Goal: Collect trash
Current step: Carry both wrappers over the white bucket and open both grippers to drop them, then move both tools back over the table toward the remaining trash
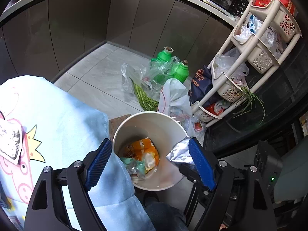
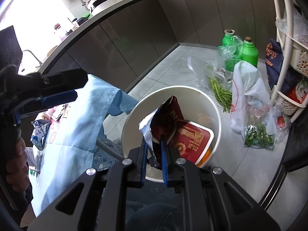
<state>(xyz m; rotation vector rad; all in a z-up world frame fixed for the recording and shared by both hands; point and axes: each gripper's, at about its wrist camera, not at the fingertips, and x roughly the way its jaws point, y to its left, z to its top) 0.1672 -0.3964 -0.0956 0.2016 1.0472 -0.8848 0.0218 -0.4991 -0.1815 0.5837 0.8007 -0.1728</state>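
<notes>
**Wrapper pinched over the bin**

Fingers of our right gripper (image 2: pixel 155 150) are nearly closed, clamped on a dark red snack wrapper (image 2: pixel 167 119) with a silver lining, held over the open mouth of the white bin (image 2: pixel 215 104). Our left gripper (image 1: pixel 150 163) stands wide open with nothing between its fingers; its blue pads straddle the bin's rim, and the wrapper's silver foil (image 1: pixel 180 153) sits just beside the right-hand pad. We see orange and green packets (image 1: pixel 142 156) lying in the bin's bottom. A light blue cloth (image 1: pixel 63 119) crowds the bin's left edge. Grey floor tile (image 1: pixel 100 73) lies beyond, with two green bottles (image 1: pixel 181 70), plastic bags (image 1: pixel 173 96) and a cream basket rack (image 1: pixel 256 38) by dark cabinets (image 1: pixel 77 19).
</notes>
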